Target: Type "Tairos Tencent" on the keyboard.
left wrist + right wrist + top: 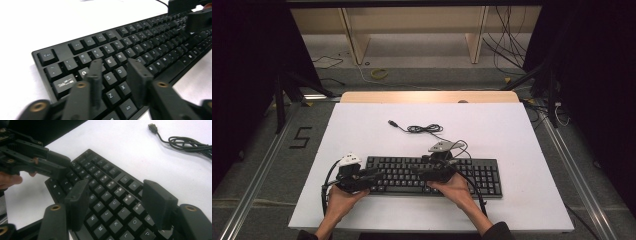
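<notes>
White tabletop (362,130) lying over pale wooden board (427,97), wood strip showing along far edge. Grey floor (257,145) spreading around table, metal rails (259,172) running along both sides. Black mark shaped like figure five (301,137) sitting on floor at left. Wooden frame legs (354,35) standing at back. Yellow ring (379,73) lying on floor beyond table. Loose cables (512,42) trailing at right rear. Black curtains (242,65) hanging dark on both sides; light falling evenly from above.

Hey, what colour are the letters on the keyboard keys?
White on black keys of the keyboard, clearest in the left gripper view.
</notes>
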Demonstrator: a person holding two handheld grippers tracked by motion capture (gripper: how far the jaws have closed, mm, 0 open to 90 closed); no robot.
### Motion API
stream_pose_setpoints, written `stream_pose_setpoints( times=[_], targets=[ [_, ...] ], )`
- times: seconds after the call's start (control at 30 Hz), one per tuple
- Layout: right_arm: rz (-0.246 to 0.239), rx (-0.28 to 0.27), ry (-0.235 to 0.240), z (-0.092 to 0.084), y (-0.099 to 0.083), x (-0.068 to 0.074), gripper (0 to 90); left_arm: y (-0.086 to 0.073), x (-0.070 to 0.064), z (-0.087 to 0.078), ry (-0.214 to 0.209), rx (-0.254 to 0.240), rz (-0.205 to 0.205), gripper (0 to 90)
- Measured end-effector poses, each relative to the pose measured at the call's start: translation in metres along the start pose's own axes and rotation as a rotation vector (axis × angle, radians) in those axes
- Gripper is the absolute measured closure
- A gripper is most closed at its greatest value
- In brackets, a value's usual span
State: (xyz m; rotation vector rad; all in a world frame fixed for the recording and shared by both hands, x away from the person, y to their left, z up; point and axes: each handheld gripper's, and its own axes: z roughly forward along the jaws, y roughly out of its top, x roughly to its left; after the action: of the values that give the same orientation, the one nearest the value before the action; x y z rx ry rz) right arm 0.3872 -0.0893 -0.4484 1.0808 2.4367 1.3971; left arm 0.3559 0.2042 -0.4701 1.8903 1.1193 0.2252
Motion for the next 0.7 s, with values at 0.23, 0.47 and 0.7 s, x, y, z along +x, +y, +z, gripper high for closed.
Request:
stream_pose_setpoints(
  times=[0.23,0.47,0.7],
  targets=[
    [0.002,0.021,-0.012,0.0019,-0.0018,-0.0009,48.5,-0.0003,-0.0019,-0.002,-0.011,-0.045,0.008,46.8],
    [-0.014,0.032,-0.006,0.0042,-0.0038,-0.0009,54.2,-0.0014,-0.003,-0.0056,-0.041,-0.073,0.007,38.4],
    [-0.019,0.041,-0.005,0.0053,-0.0051,-0.0014,61.5,-0.0021,-0.0035,-0.0084,-0.05,-0.095,-0.006,34.5]
  ],
)
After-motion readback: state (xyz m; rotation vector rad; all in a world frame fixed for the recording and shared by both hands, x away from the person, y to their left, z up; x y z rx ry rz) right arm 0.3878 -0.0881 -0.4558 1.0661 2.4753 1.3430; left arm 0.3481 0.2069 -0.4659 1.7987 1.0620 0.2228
